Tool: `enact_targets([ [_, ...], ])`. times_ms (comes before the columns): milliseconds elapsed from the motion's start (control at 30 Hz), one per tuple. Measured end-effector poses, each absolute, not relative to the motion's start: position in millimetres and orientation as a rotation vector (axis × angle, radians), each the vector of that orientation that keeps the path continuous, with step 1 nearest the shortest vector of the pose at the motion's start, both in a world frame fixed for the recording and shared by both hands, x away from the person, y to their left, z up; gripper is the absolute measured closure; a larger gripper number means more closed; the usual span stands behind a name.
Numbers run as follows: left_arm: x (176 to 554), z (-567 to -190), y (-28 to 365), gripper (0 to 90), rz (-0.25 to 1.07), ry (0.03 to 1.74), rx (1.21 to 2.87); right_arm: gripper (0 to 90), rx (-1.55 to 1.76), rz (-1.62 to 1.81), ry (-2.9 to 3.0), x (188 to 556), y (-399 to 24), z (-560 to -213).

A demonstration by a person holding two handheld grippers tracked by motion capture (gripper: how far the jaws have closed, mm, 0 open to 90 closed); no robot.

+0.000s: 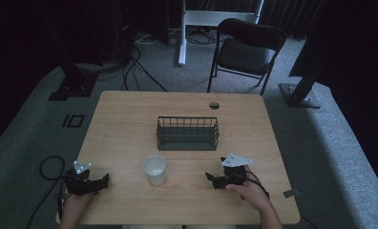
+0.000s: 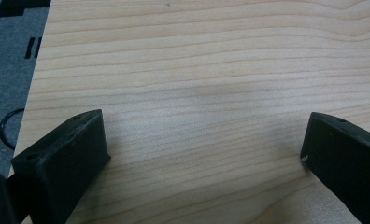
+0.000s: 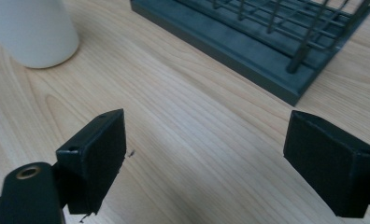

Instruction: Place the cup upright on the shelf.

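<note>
White cup point(image 1: 155, 169) stands upright, lower centre of high view, between 2 grippers, untouched; inside looks empty. Left gripper point(image 1: 102, 181) lower left, jaws spread, holding nothing. Right gripper point(image 1: 211, 178) lower right, jaws spread, also empty. Wire basket point(image 1: 187, 133) beyond cup, mid-frame, empty. Judgement: nothing grasped yet, all work left.
</note>
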State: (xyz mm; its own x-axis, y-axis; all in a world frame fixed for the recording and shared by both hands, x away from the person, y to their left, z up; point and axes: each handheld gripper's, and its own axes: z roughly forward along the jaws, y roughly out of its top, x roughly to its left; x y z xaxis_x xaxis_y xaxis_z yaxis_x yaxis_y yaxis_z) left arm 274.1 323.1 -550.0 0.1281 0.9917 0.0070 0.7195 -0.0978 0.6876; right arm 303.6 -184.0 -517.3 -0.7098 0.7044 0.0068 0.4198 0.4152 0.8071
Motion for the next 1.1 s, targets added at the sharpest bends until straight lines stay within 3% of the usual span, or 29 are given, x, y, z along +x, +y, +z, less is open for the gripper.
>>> enact_targets([
  [1100,274.1,-550.0,323.2,0.8,0.663,1.646,1.877,12.9,0.727,1.334,2.46,290.8,-113.3,-508.4],
])
